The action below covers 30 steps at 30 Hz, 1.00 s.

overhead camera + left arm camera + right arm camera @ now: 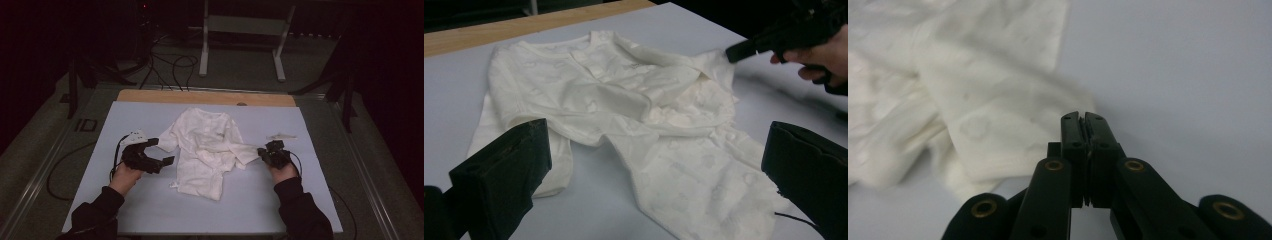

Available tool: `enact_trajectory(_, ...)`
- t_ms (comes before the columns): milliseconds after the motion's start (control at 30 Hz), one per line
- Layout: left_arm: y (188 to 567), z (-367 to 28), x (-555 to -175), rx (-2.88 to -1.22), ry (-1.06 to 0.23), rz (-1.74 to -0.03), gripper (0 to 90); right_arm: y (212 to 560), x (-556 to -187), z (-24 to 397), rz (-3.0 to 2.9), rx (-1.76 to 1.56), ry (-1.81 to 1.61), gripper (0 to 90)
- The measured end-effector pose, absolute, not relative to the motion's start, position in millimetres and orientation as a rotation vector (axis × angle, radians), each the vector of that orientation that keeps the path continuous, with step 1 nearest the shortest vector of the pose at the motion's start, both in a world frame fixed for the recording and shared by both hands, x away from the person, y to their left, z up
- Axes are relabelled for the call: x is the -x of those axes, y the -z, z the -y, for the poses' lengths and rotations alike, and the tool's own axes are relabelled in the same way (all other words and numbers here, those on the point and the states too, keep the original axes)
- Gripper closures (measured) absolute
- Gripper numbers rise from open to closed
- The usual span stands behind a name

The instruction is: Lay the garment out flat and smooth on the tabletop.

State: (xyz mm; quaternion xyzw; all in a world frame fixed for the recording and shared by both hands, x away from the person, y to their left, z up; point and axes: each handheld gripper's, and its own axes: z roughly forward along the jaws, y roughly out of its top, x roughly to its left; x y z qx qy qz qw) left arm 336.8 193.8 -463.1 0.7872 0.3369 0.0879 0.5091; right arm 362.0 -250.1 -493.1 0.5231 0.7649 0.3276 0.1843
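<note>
On the pale blue table mat (300, 200), a crumpled white cotton baby garment (207, 150) lies between the tongs. Left gripper (165, 150) gapes empty; right gripper (1083, 120) is pressed together, nothing visibly pinched, beside a sleeve. Soft, light, floppy cloth: best pinched at sleeve hems.

Pale blue mat (280, 210) over wooden table (150, 95); white frame (242, 25) beyond.

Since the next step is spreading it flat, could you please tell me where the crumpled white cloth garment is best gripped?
I would take the crumpled white cloth garment by its loose sleeve end, coming in from the right gripper side. That end lies as a thin flap at the garment's edge on the pale blue mat, so shut jaws could probably pinch it cleanly.
</note>
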Motion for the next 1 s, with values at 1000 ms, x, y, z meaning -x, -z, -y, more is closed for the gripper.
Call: enact_trajectory(1000,464,-199,-341,-1.896,-0.218,-0.821,0.3,469,-469,346,-1.973,-1.774,-0.644,69.1)
